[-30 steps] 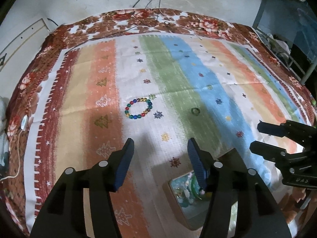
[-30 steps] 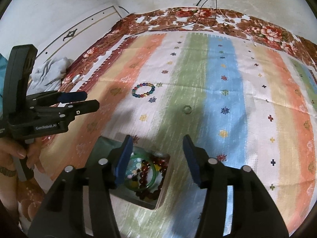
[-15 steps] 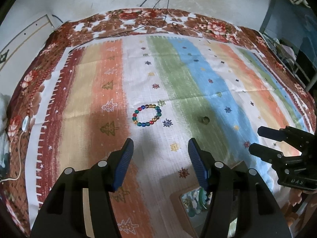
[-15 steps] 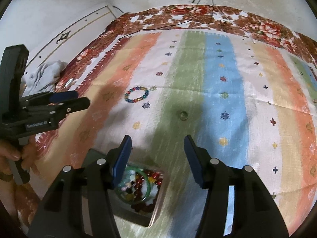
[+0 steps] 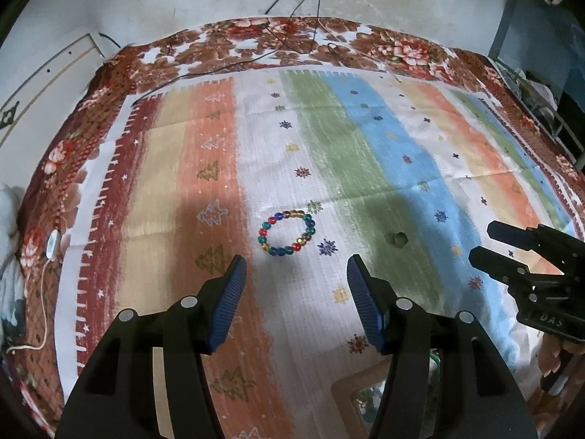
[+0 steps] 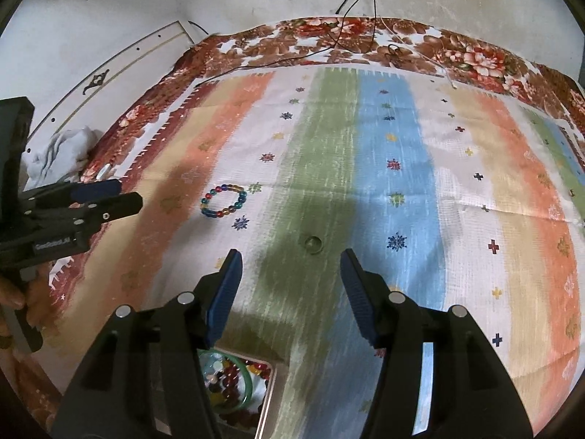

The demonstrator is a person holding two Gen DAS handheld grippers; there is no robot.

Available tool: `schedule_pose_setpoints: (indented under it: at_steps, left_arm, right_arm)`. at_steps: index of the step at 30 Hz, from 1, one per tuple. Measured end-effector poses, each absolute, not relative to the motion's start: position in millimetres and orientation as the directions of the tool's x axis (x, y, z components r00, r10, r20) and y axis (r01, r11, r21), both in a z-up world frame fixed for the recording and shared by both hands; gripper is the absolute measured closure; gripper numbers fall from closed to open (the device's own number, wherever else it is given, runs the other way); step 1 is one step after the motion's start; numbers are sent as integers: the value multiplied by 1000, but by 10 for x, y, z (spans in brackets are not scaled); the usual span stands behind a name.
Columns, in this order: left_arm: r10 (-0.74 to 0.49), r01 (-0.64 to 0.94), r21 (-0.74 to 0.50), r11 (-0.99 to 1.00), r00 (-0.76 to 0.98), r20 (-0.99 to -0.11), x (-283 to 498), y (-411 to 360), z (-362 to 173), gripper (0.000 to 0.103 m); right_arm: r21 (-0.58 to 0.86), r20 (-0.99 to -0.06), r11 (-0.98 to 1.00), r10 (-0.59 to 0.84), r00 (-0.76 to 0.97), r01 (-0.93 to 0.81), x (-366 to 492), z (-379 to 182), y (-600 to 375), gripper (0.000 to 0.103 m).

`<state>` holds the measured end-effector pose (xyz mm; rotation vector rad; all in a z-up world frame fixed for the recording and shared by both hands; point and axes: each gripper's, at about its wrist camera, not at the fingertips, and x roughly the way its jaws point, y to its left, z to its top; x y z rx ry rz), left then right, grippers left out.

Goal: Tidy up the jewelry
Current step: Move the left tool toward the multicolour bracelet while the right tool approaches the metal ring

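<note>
Clearly the sorting is partly done: a box (image 6: 265,398) near the camera already holds a green bangle (image 6: 246,387) and a heap of mixed beads, while two pieces lie loose on the striped cloth (image 5: 384,146) that covers the bed. The bracelet (image 5: 287,233) of many-coloured beads rests on the white stripe, just ahead of the left claw (image 5: 296,274), whose blue pads stand about half apart with nothing between them. The ring (image 6: 313,243), small and dull green, lies on the green stripe just ahead of the right claw (image 6: 290,267), which is likewise half open and empty. Each claw points down at the piece in front of it, so my guess is that both pickups are about to be made, the bracelet by the left and the ring by the right; neither piece is touched yet. What is left, then, is to grip both and carry them to the box, which sits near the person, under the claws. As for writing, the left claw's side, seen from the right wrist, bears a pale label that seems to read "GenRobot.AI", though it is blurred. The right claw's body, seen from the left wrist, shows raised letters that look like "DAS". Black cables (image 5: 292,18) trail over the far floral border.
</note>
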<state>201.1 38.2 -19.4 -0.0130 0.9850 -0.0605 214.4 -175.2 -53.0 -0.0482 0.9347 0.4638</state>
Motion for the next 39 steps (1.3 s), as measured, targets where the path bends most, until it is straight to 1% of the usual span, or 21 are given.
schedule_pose_setpoints:
  at_steps: [11, 27, 39]
  left_arm:
    - [-20, 25, -8, 1000, 519, -855, 2225, 459, -364, 45]
    - [8, 19, 20, 1000, 486, -874, 2465, 504, -540, 45]
    - [19, 11, 26, 1000, 433, -901, 2639, 530, -788, 45]
  right_arm:
    - [133, -800, 902, 342, 493, -410, 2305, -661, -1705, 46]
    - [155, -829, 921, 317, 460, -356, 2615, -858, -1724, 46]
    - [172, -876, 919, 307, 371, -354, 2816, -1169, -1631, 46]
